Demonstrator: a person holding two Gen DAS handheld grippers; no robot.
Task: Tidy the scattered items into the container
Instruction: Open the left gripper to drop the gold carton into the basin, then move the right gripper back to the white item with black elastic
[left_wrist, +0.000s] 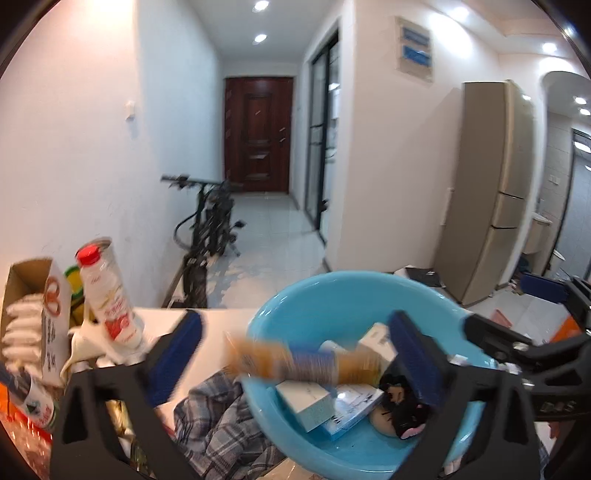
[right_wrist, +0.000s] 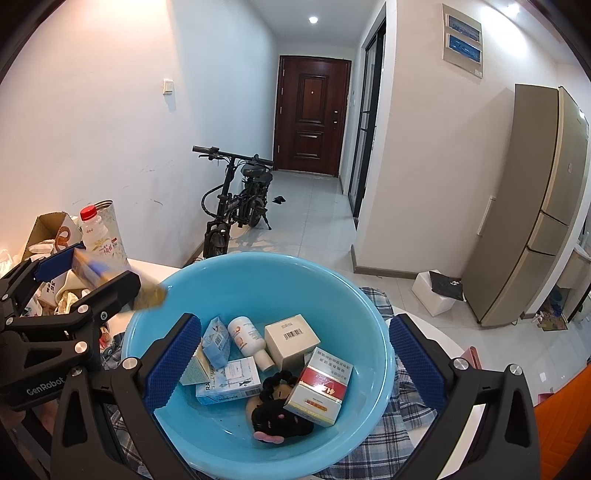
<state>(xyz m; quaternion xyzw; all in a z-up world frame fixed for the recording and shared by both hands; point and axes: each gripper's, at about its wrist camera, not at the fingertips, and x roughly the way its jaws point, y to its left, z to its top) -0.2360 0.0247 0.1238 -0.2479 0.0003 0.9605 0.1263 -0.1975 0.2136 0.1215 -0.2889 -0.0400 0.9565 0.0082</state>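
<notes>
A blue plastic basin (right_wrist: 258, 280) (left_wrist: 332, 295) sits on a plaid cloth and holds several boxes, a white bottle (right_wrist: 249, 341) and a black plush toy (right_wrist: 277, 417). A red and white box (right_wrist: 321, 387) lies in it on the right. My left gripper (left_wrist: 295, 343) is open, and a blurred tan and blue packet (left_wrist: 303, 363) is in mid-air between its fingers, over the basin's left rim. In the right wrist view the packet (right_wrist: 147, 291) shows at the left gripper's tips. My right gripper (right_wrist: 291, 354) is open and empty above the basin.
A red-capped drink bottle (left_wrist: 110, 295) (right_wrist: 98, 236), a cardboard box (left_wrist: 33, 317) and clutter stand at the table's left. The plaid cloth (left_wrist: 218, 417) lies under the basin. A bike (right_wrist: 236, 199), a fridge (right_wrist: 535, 206) and a hallway door are beyond.
</notes>
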